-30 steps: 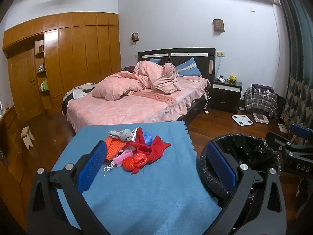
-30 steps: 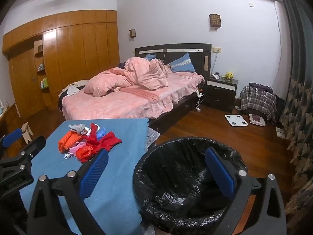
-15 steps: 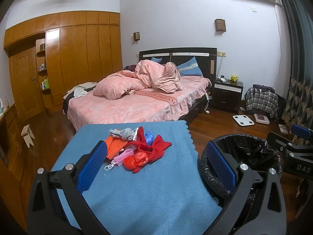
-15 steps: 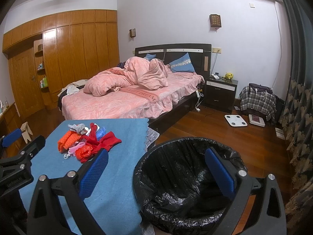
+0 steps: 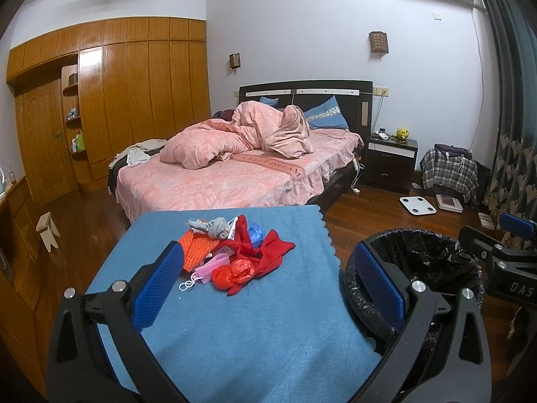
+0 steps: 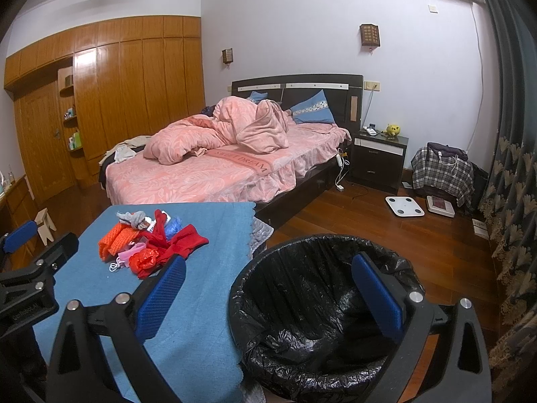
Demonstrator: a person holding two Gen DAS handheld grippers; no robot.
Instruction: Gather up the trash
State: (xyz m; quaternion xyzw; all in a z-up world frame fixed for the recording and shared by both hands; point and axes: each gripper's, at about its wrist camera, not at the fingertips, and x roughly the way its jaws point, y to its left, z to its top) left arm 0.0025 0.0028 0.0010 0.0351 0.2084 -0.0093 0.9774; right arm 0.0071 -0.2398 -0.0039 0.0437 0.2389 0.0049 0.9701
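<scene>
meanwhile both jaws gape; trash pile (image 5: 231, 252) beside bin (image 6: 322, 305).

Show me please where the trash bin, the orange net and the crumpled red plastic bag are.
trash bin (image 6: 407, 265): right wrist view, far rim.
orange net (image 5: 198, 247): left wrist view, middle of mesh.
crumpled red plastic bag (image 5: 235, 270): left wrist view, its centre.

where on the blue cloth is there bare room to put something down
The near half of the blue cloth, between the trash pile and the left gripper, is bare. So is the strip between the pile and the scalloped edge beside the bin. The far middle is crowded with the pile.
</scene>
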